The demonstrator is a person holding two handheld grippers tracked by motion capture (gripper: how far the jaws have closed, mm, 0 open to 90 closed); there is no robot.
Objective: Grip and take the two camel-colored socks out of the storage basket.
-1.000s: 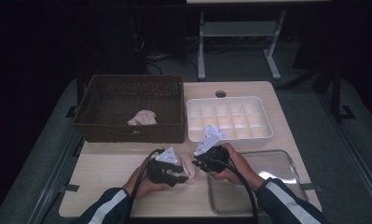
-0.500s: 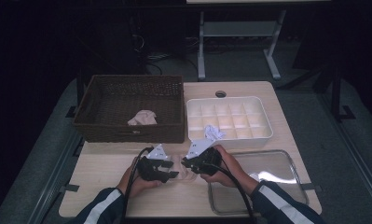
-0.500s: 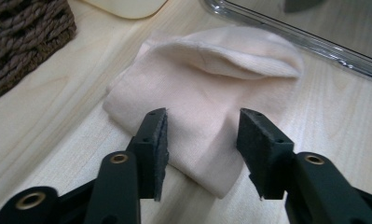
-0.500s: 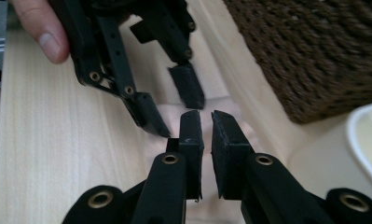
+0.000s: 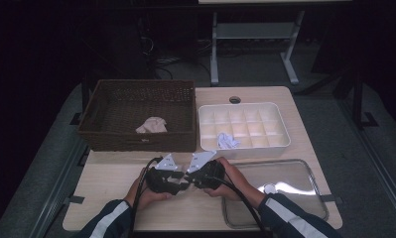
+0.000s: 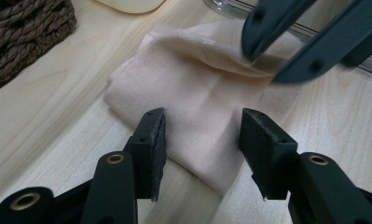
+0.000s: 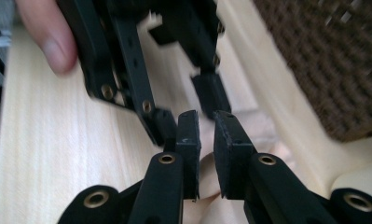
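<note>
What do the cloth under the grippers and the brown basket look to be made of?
Cloth: soft, matte beige fabric, probably a fine knit or cotton, since it folds and creases limply. Basket: dark brown woven wicker or twisted cord, judging by its rope-like strands in the left gripper view.

The right gripper has been moved left to meet the left gripper, and its jaws pinch a fold of the cloth.

The high view is dim, its surroundings nearly black; glare glints on the metal tray at four o'clock. Both gripper views are brightly lit. The right gripper view is motion-blurred, the wicker basket at two o'clock soft.
</note>
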